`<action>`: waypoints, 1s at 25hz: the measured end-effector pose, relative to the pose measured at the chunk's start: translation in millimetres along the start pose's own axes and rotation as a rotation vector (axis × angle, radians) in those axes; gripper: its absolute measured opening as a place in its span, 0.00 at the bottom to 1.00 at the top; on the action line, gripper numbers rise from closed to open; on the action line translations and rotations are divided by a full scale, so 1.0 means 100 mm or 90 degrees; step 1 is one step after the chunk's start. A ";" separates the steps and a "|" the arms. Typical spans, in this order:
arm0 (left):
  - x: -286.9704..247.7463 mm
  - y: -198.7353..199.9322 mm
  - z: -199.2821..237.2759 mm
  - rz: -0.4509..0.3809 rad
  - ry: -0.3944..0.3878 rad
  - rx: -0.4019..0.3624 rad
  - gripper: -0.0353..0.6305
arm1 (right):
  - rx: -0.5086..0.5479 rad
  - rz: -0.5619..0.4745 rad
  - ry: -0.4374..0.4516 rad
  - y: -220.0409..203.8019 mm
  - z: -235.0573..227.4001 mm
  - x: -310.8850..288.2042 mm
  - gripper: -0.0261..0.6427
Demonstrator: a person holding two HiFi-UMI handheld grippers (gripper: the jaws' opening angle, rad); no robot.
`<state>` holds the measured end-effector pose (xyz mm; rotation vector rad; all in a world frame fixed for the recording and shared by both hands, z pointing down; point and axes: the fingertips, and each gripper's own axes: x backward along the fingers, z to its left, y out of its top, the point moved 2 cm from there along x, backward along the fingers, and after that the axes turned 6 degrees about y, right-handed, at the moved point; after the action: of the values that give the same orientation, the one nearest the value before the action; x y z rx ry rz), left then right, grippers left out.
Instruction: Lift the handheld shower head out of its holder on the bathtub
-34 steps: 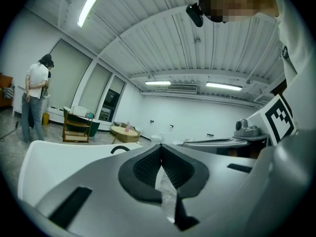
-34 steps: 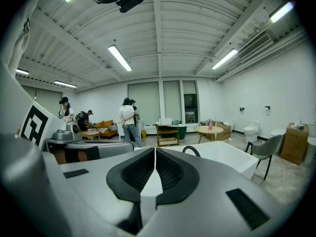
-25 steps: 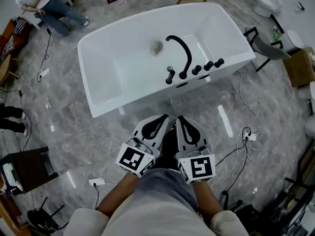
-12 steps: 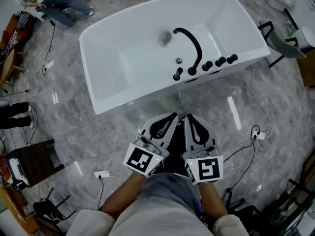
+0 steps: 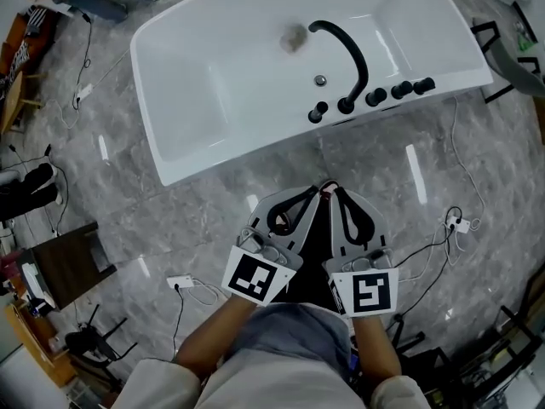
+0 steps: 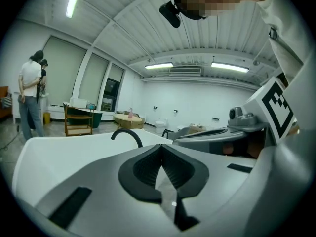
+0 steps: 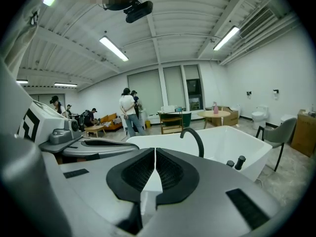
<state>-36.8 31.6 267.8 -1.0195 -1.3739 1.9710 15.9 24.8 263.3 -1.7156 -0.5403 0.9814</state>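
The shower head (image 5: 317, 112) stands upright on the bathtub (image 5: 238, 147) rim, well ahead of the left gripper (image 5: 313, 194) and right gripper (image 5: 335, 192), about equally far from each, both with jaws together and empty.

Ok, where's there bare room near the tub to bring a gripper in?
Bare: the tub's near rim left of the row of black fittings, and the floor between that rim and the left gripper and right gripper. Crowded: around the fittings and spout; cables lie at right.
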 end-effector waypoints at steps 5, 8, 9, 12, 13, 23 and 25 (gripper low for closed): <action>-0.20 -0.18 0.10 0.012 0.001 0.031 0.06 | -0.009 0.025 0.012 -0.18 -0.11 -0.16 0.07; -0.32 -0.27 0.16 0.017 0.004 0.047 0.06 | -0.013 0.021 0.002 -0.24 -0.23 -0.23 0.07; -0.37 -0.30 0.18 0.018 0.004 0.048 0.06 | -0.013 0.020 0.000 -0.26 -0.27 -0.25 0.07; -0.52 -0.40 0.23 0.027 0.009 0.044 0.06 | -0.025 0.026 0.003 -0.37 -0.38 -0.34 0.07; -0.57 -0.44 0.26 0.029 0.013 0.044 0.06 | -0.029 0.029 0.004 -0.41 -0.43 -0.37 0.07; -0.96 -0.89 0.48 0.032 0.051 0.075 0.06 | -0.048 0.052 0.031 -0.84 -0.66 -0.66 0.07; -1.04 -0.99 0.51 0.038 0.052 0.071 0.06 | -0.050 0.053 0.038 -0.91 -0.68 -0.74 0.07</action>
<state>-18.7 -41.2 400.0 -1.0878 -1.1890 2.0009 39.4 -35.9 382.6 -1.8443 -0.4780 0.9756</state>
